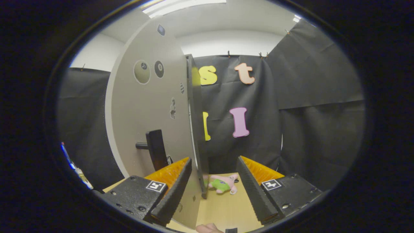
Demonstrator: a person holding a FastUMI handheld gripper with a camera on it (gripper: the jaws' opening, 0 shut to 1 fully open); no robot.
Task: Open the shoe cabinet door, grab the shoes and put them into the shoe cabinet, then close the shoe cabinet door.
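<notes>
Standing edge-on between the claw's fingers, the shoe cabinet door (152, 106) hides whatever lies behind it; its dark handle (157, 149) sits just beyond the left finger. The claw (213, 191) gapes wide, gripping nothing. Ahead lies a pink plush toy (224, 183) on the tan floor (223, 207).

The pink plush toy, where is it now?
In the gripper view, the pink plush toy lies on the wooden table, just beyond the open gripper, beside the cabinet door edge.
</notes>
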